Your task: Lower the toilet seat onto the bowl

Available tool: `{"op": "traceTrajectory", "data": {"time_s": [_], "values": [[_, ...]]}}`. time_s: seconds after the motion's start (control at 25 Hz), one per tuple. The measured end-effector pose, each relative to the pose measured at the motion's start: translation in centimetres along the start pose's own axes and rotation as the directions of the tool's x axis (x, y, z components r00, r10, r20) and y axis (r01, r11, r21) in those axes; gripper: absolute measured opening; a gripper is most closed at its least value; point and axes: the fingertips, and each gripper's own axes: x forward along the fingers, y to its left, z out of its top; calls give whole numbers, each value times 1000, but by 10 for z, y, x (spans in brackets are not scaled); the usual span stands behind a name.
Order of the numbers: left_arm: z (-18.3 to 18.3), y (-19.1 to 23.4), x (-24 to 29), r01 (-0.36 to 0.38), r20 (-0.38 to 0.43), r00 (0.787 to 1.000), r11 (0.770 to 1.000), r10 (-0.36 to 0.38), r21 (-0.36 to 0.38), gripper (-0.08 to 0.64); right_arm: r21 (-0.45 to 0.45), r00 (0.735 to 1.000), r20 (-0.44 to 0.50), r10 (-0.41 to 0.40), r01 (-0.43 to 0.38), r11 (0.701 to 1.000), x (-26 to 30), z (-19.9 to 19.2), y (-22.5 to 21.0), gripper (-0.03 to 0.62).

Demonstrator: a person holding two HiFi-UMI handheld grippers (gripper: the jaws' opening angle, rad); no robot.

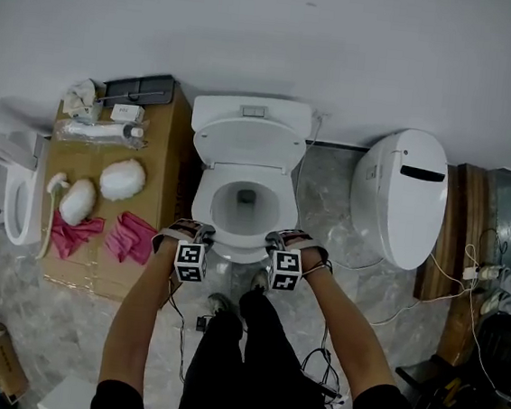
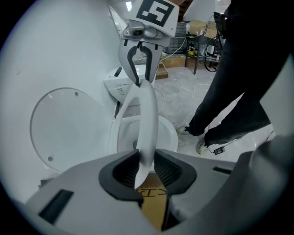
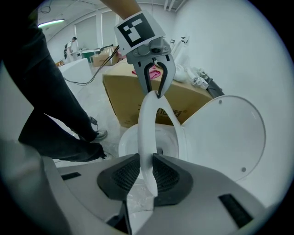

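Grey marbled floor (image 1: 62, 315) lies below, where the left tongs (image 2: 146, 167) and the right tongs (image 3: 144, 172) each clamp narrow on the toilet seat (image 2: 148, 114), 1 per front corner, low over the bowl (image 1: 229, 201) just ahead. Stiff, smooth plastic, light but hinged; I'd hold that thin rim firmly lest it slam. Beyond, the lid (image 1: 249, 139) stands up.

glossy plastic toilet seat (image 2: 148, 114), matt cardboard box (image 1: 166, 144), glossy marbled floor (image 1: 69, 334)
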Motion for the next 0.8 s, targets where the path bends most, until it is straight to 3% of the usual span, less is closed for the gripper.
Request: {"op": "traceTrajectory", "data": {"time_s": [0.36,0.8], "values": [[-13,-54,47,-13,43,999,998,11,67,124,-16,997,-65,29,-30,999,51,-10,59,120],[-26,-118,113,93,6,996,987,-94,129,124,-17,995,-91,43,-45,999,127,-28,119,133]]}}
